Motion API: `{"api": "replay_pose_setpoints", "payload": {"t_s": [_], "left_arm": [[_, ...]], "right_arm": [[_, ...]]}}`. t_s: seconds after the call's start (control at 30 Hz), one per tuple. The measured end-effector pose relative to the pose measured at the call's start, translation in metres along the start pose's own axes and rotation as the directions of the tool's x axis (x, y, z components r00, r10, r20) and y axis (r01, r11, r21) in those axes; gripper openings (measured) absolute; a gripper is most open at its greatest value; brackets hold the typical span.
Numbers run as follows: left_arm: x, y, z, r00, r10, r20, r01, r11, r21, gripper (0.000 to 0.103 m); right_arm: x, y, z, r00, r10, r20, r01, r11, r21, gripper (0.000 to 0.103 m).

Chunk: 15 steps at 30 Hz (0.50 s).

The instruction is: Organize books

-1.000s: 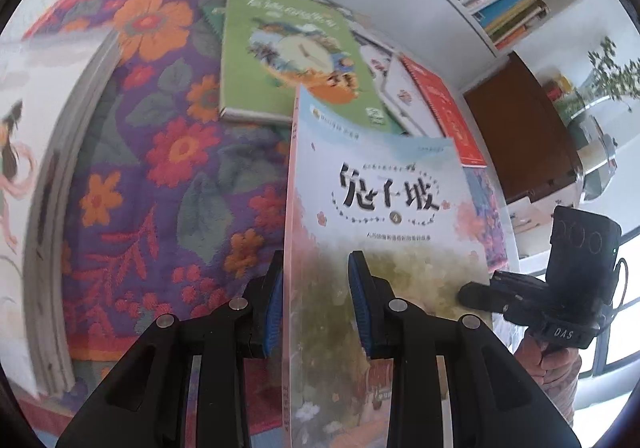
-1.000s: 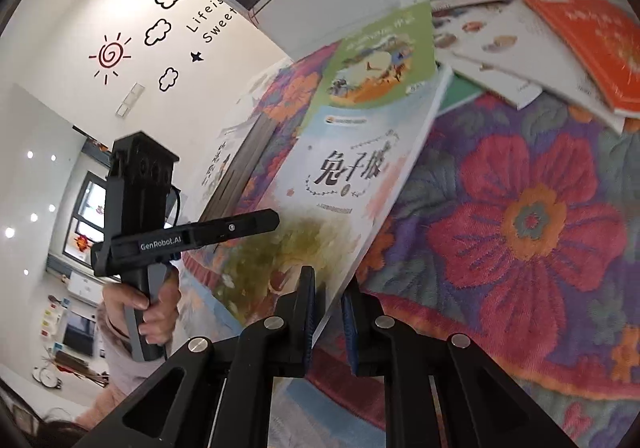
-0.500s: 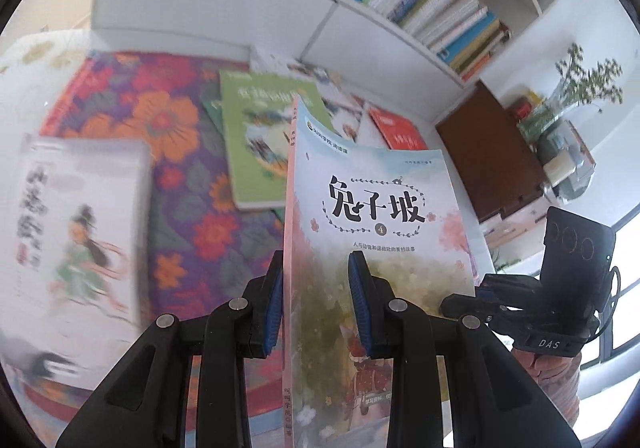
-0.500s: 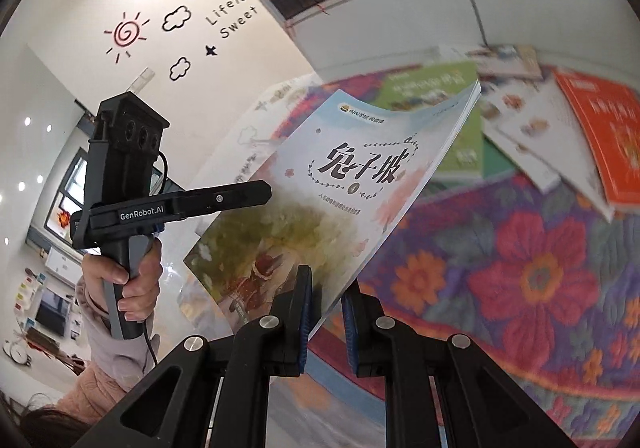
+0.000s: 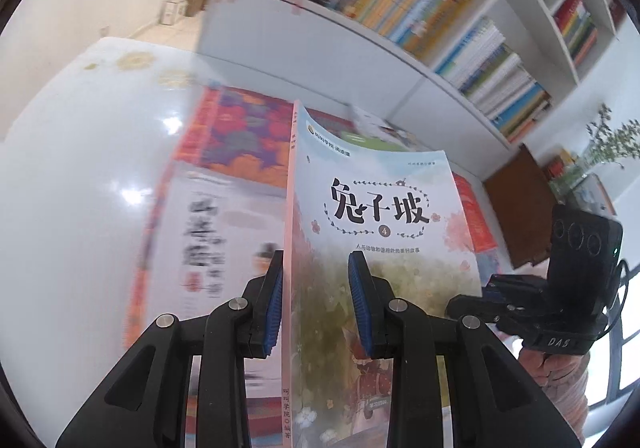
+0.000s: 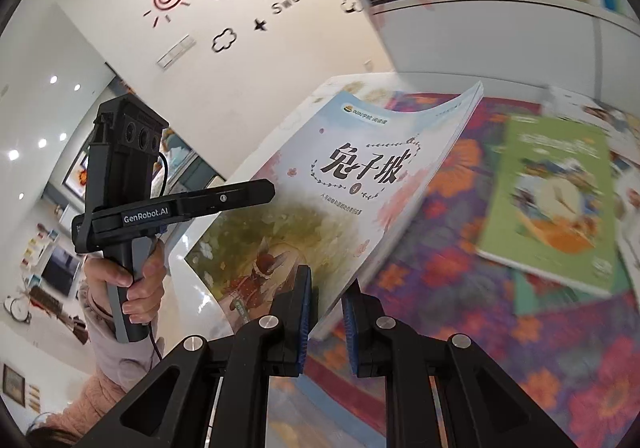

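Lifted since a second ago: pale-blue book (image 5: 384, 248) now off the floral cloth (image 6: 460, 288), centre frame, bookshelf (image 5: 460, 19) filling upper right where cloth showed before. Green book (image 6: 552, 199) stays flat on the cloth, right of frame. Book looks light, thin and floppy, far corner curling; best held near spine and opposite edge. Left claw (image 5: 316, 300) is clamped at the spine side, right claw (image 6: 326, 312) clamped on the lower edge.
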<state>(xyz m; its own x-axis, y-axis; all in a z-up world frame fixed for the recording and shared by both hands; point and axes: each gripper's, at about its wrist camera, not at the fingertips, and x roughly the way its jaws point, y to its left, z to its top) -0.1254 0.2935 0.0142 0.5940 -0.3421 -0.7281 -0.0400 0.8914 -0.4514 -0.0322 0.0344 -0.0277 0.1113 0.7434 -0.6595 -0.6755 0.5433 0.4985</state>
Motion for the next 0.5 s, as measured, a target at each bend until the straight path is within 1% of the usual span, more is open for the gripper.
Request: {"api": "replay_pose_setpoints", "payload": {"t_s": [0.1,0.23,0.33,0.5], "left_arm": [[0.001,0.026,-0.005,0.999,0.045,-0.005,-0.045,0.999,-0.001,0.027],[0.017,0.053,-0.01,0.996,0.082,-0.035,-0.082,0.997,-0.01,0.027],[0.029,0.068,-0.016,0.995,0.085,-0.056,-0.087,0.996,-0.017,0.027],[0.044,0.081,-0.018,0.994,0.076,-0.082,-0.08,0.996,-0.043,0.027]], "right_arm": [[0.033,0.004,0.008,0.999,0.029,-0.029,-0.029,1.0,-0.003,0.014],[0.066,0.006,0.01,0.997,0.035,-0.067,-0.036,0.999,-0.01,0.014],[0.084,0.0,0.012,0.996,0.033,-0.084,-0.032,0.999,0.009,0.014],[0.099,-0.003,0.011,0.994,0.023,-0.109,-0.02,0.999,0.027,0.014]]}}
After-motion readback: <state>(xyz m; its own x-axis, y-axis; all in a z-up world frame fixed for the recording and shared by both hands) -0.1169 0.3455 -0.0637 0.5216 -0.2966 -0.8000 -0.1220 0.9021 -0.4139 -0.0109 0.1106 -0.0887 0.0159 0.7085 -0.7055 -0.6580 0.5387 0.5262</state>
